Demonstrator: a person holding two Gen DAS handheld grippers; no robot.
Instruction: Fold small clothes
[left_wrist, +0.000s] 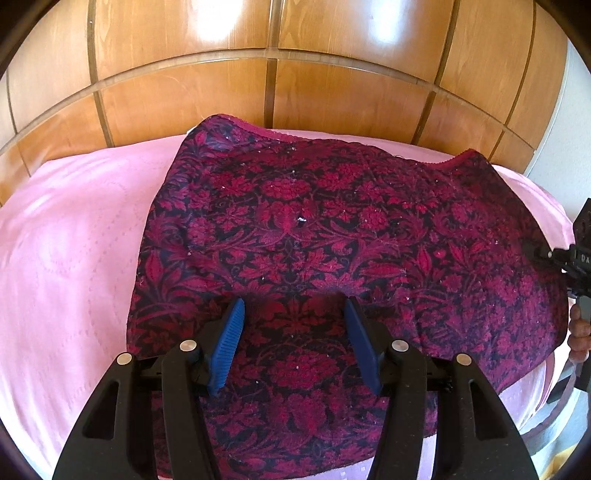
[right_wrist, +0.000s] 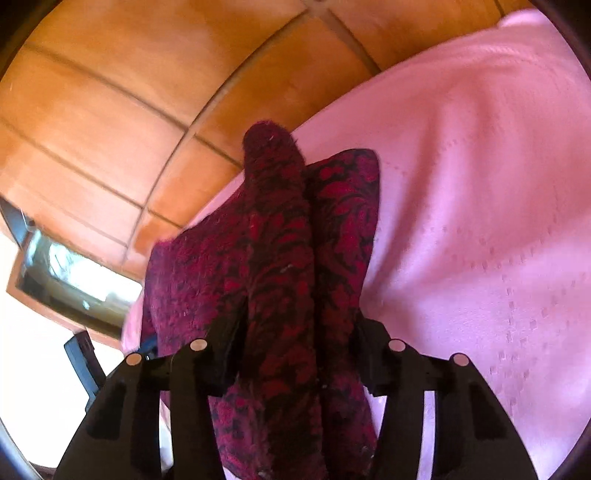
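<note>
Left gripper (left_wrist: 293, 343) gaping wide over the red floral garment (left_wrist: 332, 236) spread on the pink bed (left_wrist: 74, 258); right gripper (right_wrist: 295, 332) pinching its bunched edge, wooden panelled headboard (left_wrist: 184, 81) behind

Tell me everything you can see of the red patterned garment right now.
The garment is dark fabric with a crimson floral pattern, fuzzy-looking, with small pale flecks and a scalloped pink trim along its far edge. It lies mostly spread on the pink bedspread, before a wooden headboard. The left gripper hovers open over its near part. The right gripper has a bunched, raised fold of it between its fingers.
</note>
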